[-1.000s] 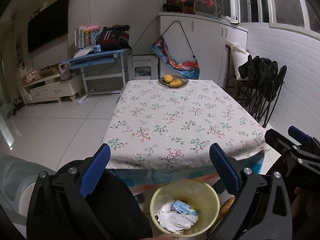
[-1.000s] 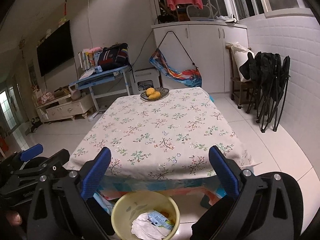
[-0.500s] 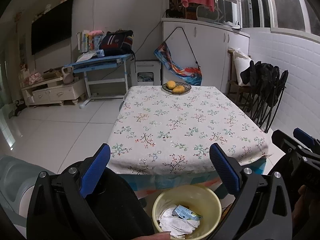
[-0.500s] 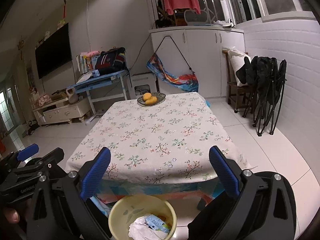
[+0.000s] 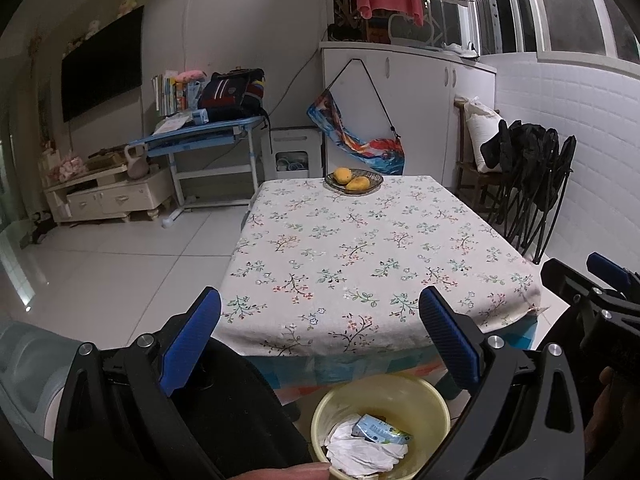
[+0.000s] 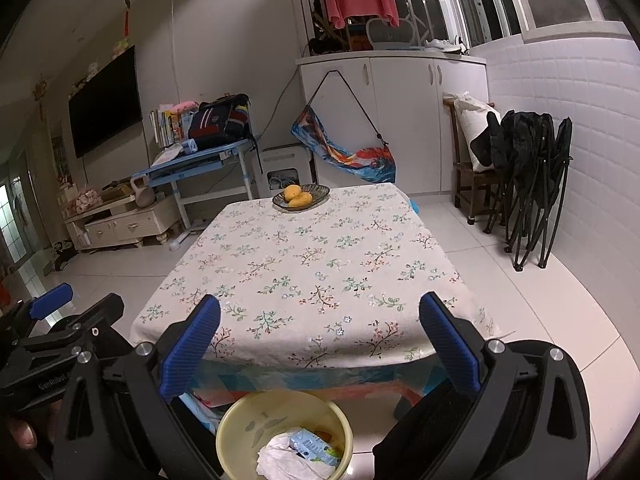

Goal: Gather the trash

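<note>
Trash (crumpled tissue, blue carton) sat in yellow bin on floor, just below worktop's near edge, tablecloth hem overhanging. Fruit bowl at far edge; rest of cloth bare. Open white floor left and right of worktop. Left tongs and right tongs hovered above bin, side by side, both spread wide, gripping nothing.
</note>
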Demonstrator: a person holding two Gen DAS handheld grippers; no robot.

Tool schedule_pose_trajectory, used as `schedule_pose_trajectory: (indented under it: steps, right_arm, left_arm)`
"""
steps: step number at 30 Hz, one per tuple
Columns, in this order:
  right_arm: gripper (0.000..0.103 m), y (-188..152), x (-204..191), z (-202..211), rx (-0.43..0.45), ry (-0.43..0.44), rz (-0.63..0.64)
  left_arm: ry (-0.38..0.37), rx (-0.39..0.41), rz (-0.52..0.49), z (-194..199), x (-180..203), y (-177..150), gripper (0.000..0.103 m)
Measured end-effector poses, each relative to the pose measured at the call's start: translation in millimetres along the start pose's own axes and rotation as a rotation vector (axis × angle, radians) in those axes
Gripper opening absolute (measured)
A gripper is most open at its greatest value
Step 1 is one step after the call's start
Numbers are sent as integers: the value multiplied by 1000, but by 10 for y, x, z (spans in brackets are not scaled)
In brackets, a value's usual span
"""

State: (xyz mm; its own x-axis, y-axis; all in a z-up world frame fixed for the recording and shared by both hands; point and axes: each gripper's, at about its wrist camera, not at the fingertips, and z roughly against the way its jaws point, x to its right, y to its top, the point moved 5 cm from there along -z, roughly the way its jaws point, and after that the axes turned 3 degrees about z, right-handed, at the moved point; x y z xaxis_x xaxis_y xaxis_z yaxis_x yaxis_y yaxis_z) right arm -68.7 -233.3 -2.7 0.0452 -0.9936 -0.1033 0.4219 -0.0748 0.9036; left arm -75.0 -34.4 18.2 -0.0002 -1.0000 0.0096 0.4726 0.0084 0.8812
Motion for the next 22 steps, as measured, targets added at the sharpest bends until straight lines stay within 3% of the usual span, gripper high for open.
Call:
schedule_pose_trajectory:
  steps: [9,22]
  right_arm:
    - [96,-6,-4,-32,-14,6,-3]
    - [96,194,56,-470,-117,63,-30]
  left_arm:
    - [12,54,-12,42,-6,2,96]
    - [-12,-129,30,-442,-196,189,96]
